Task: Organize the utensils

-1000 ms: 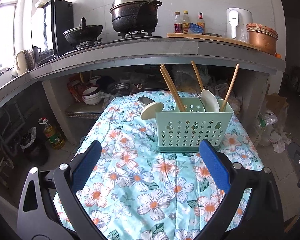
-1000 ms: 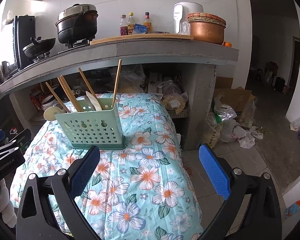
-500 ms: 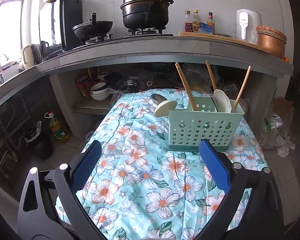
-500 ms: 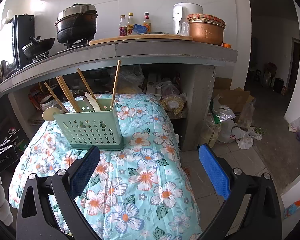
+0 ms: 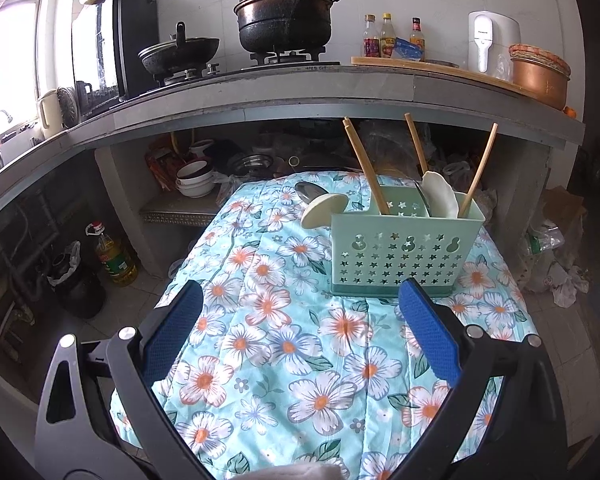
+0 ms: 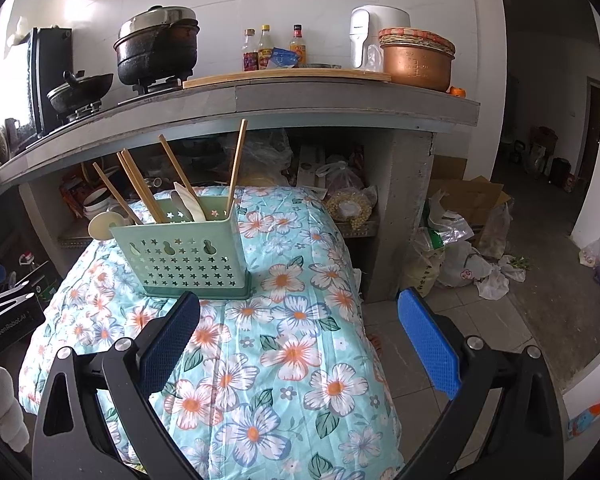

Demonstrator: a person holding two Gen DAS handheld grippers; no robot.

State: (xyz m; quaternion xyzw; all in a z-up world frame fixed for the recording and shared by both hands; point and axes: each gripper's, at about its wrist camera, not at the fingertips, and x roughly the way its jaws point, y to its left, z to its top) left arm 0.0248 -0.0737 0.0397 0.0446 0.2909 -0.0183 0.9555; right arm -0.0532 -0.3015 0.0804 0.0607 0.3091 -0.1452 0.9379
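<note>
From the left wrist camera, the left gripper (image 5: 300, 316) hangs low over a table draped in a turquoise floral cloth (image 5: 260, 360), its jaws spread wide with nothing between the blue pads. Ahead and a little to the right stands a pale green utensil caddy (image 5: 404, 254) with star-shaped cutouts, upright on the cloth near the far end of the table. Wooden chopsticks (image 5: 366, 168) lean out of it at different angles, and a white spoon (image 5: 440, 196) stands in a middle compartment. A cream-coloured ladle (image 5: 322, 210) juts out at the caddy's left end, with a metal spoon (image 5: 308, 191) just behind it; whether those two rest in the caddy or on the cloth cannot be told. Behind the table runs a grey counter (image 5: 260, 92) carrying a large black pot (image 5: 286, 20), a wok (image 5: 180, 54), sauce bottles (image 5: 388, 38) and a copper-coloured pot (image 5: 538, 74). From the right wrist camera, the right gripper (image 6: 298, 330) also has its jaws spread and empty, held above the near right part of the cloth (image 6: 284, 360). The caddy (image 6: 184, 256) sits ahead to the left, well apart from the pads, with the chopsticks (image 6: 138, 188) fanning up from it, one stick (image 6: 236, 168) at the right end leaning the other way. The left gripper's body (image 6: 8, 316) shows at the left edge. Plastic bags (image 6: 456, 256) and a cardboard box (image 6: 472, 196) lie on the tiled floor to the right.
</note>
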